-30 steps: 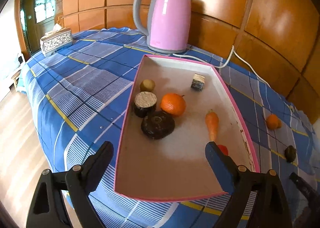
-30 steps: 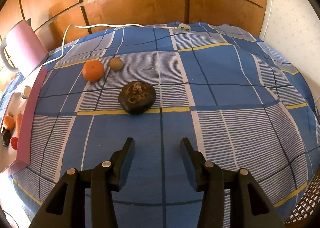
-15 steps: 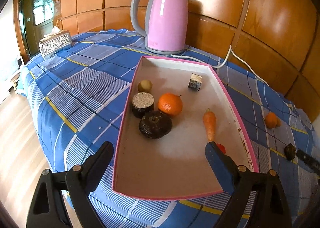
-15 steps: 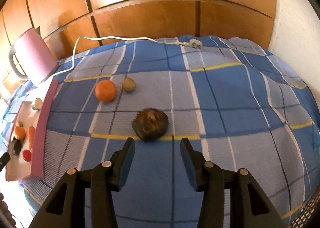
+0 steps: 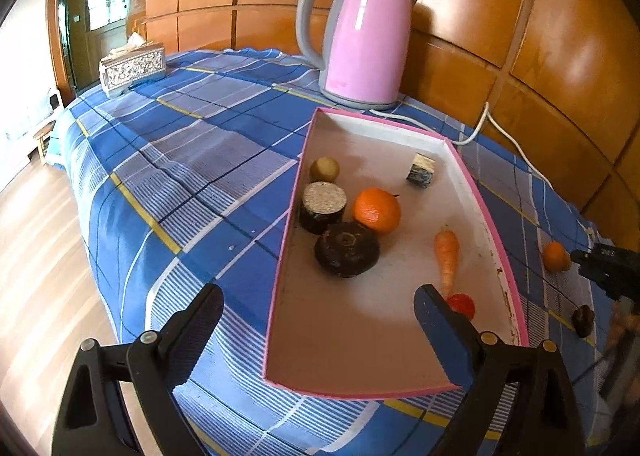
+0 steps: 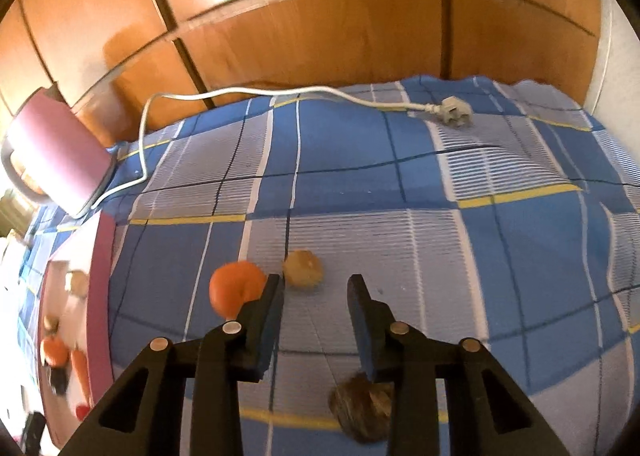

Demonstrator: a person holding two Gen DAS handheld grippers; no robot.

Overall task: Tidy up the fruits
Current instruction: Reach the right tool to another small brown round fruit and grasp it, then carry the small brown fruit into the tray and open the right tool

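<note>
Beyond the dark fruit (image 6: 362, 412), the right gripper (image 6: 316, 292), narrowed yet empty, was carried toward the small tan fruit (image 6: 303, 268), just ahead of its fingertips (image 6: 275, 288).

A home room — wood-panelled wall (image 5: 460, 8), checked tablecloth (image 5: 192, 160), pink kettle (image 5: 364, 40) and tissue box (image 5: 132, 66).

Dark fruit (image 6: 362, 414) half behind right claw (image 6: 316, 296), tray (image 6: 100, 296) contents blurred
</note>
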